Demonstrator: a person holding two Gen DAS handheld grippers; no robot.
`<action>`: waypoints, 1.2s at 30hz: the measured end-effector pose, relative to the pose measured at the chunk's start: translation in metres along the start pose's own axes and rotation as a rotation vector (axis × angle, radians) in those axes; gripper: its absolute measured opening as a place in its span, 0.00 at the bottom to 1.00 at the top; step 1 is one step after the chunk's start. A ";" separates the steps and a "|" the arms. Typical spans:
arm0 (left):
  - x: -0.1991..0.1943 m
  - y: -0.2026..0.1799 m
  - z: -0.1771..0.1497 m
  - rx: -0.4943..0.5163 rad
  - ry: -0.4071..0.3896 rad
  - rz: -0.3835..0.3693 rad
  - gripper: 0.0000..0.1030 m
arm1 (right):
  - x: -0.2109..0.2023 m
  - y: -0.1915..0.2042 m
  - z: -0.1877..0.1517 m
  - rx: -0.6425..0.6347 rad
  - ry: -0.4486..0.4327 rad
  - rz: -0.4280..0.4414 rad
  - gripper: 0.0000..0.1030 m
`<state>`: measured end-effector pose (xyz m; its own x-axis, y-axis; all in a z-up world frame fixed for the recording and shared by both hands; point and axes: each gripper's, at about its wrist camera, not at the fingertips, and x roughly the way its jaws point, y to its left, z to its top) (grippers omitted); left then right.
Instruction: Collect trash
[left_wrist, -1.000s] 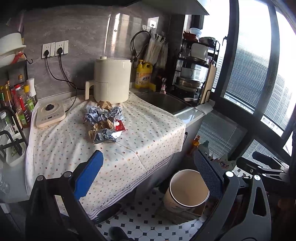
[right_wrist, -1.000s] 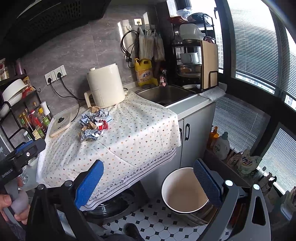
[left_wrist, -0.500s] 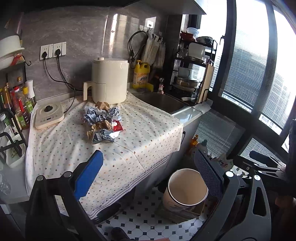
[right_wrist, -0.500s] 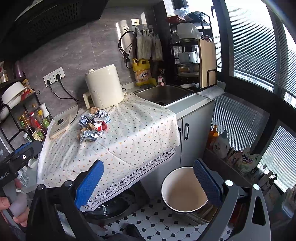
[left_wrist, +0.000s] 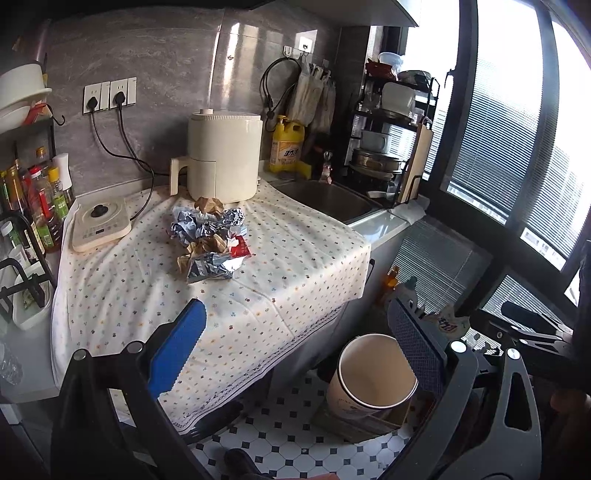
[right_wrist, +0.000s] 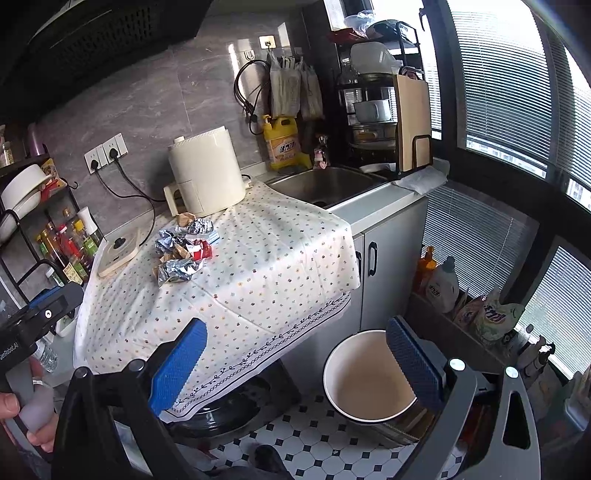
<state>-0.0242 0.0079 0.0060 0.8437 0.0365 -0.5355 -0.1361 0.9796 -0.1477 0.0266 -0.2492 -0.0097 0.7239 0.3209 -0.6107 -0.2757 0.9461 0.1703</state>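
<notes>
Your right wrist view shows the cabinet doors (right_wrist: 371, 258) under the sink and detergent bottles (right_wrist: 443, 282) by the window; your left view hides these. It also catches your hand (right_wrist: 22, 410) gripping the other handle at far left. The trash pile (left_wrist: 208, 236) of crumpled foil and paper sits on the cloth-covered counter (left_wrist: 295, 266), near the cream appliance (left_wrist: 223, 157). The bin (right_wrist: 369, 376) on the floor looks empty. Your left tongs (left_wrist: 295, 354) and right tongs (right_wrist: 295, 358) are both spread wide, holding nothing.

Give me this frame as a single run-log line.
stage: approach | left gripper: open, empty | right gripper: open, empty | trash pile: on tablecloth, untouched | bin: on floor, looks empty
</notes>
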 end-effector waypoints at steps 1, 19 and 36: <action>0.000 0.001 0.000 -0.003 0.000 0.001 0.95 | 0.001 0.000 0.001 -0.002 0.001 -0.002 0.93; 0.014 0.023 0.003 -0.029 0.028 0.060 0.95 | 0.040 0.017 0.021 -0.019 0.033 0.086 0.92; 0.085 0.113 0.056 -0.150 0.014 0.010 0.95 | 0.137 0.085 0.075 -0.070 0.130 0.191 0.77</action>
<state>0.0615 0.1325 -0.0100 0.8350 0.0424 -0.5487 -0.2214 0.9387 -0.2644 0.1493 -0.1211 -0.0211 0.5680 0.4805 -0.6682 -0.4461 0.8620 0.2406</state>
